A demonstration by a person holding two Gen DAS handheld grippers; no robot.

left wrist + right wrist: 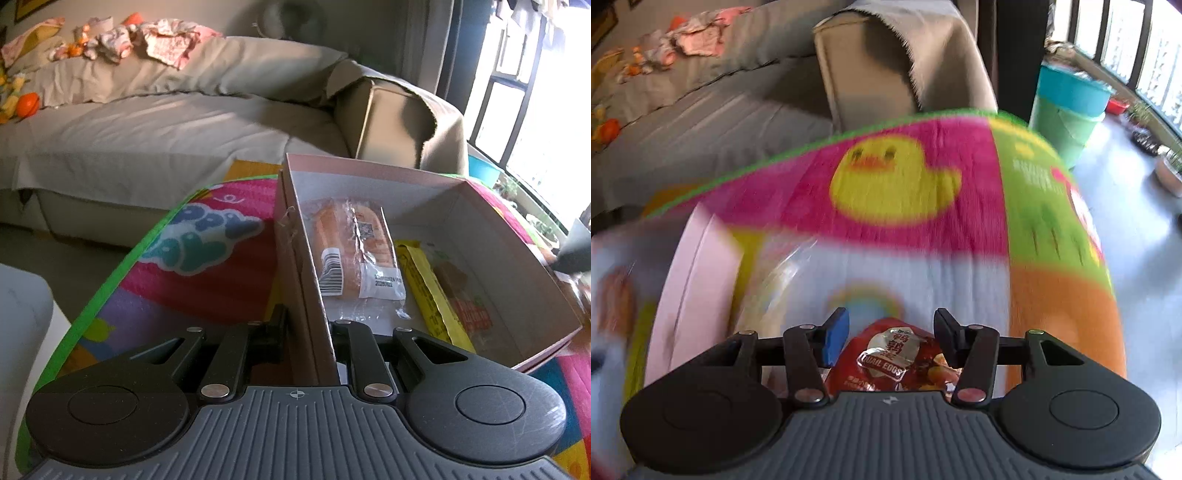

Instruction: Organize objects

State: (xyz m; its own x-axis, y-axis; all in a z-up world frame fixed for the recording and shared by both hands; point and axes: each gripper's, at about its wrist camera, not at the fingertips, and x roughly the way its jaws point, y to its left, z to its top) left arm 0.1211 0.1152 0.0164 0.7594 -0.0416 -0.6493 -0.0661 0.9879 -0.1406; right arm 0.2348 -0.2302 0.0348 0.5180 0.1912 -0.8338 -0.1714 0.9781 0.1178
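Observation:
My left gripper (308, 332) is shut on the near left wall of a pink cardboard box (436, 177), one finger outside and one inside. In the box lie a wrapped bread loaf (351, 251) and a yellow snack pack (436, 295). In the right wrist view my right gripper (890, 332) is open, its fingers either side of a red quail eggs packet (890, 362) that lies on the colourful play mat (894, 177). The pink box (690, 280) shows blurred at the left, with a clear plastic wrapper (783, 280) beside it.
A grey sofa (166, 122) with clothes and toys on it runs behind the mat. A teal and green bin (1067, 110) stands on the floor to the right near the windows, with potted plants (1171, 170). A white object (22, 321) is at the left.

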